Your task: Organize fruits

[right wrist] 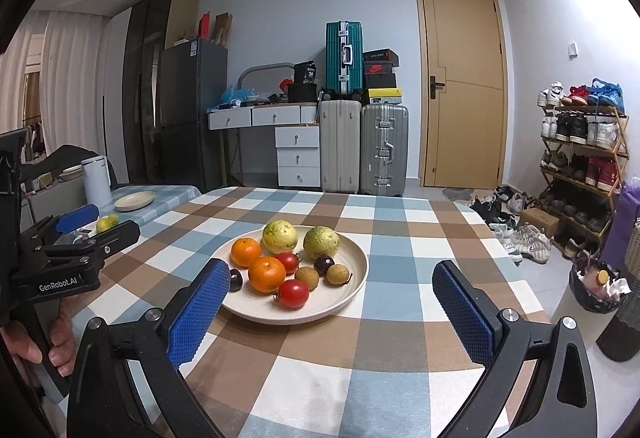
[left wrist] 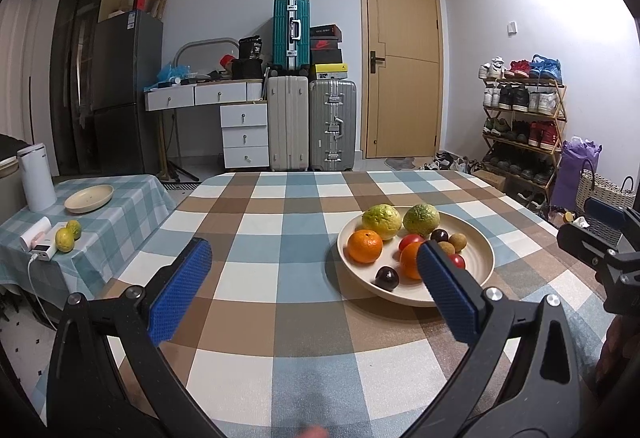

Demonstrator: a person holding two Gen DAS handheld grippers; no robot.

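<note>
On the checked tabletop (right wrist: 400, 238), toward its middle and a little to my right, sits the cream plate (right wrist: 352, 278) with the fruit heaped on it: two oranges (right wrist: 267, 274), two yellow-green guavas (right wrist: 280, 236), two tomatoes (right wrist: 293, 293), dark plums (right wrist: 324, 264) and small brown longans (right wrist: 307, 277). I hold my right gripper (right wrist: 326, 314) above the near edge, its jaws spread wide with nothing between them, lined up on the plate. My left gripper (left wrist: 314, 288) hovers at the near left, likewise spread and holding nothing, one pad overlapping the plate's rim in its view. Two more yellow-green fruits (left wrist: 68, 235) lie on the side table (left wrist: 120, 205) near its front edge, close to a bare second plate (left wrist: 89, 198). Whether the fruit is being gathered here or sorted out from here, I cannot judge.
</note>
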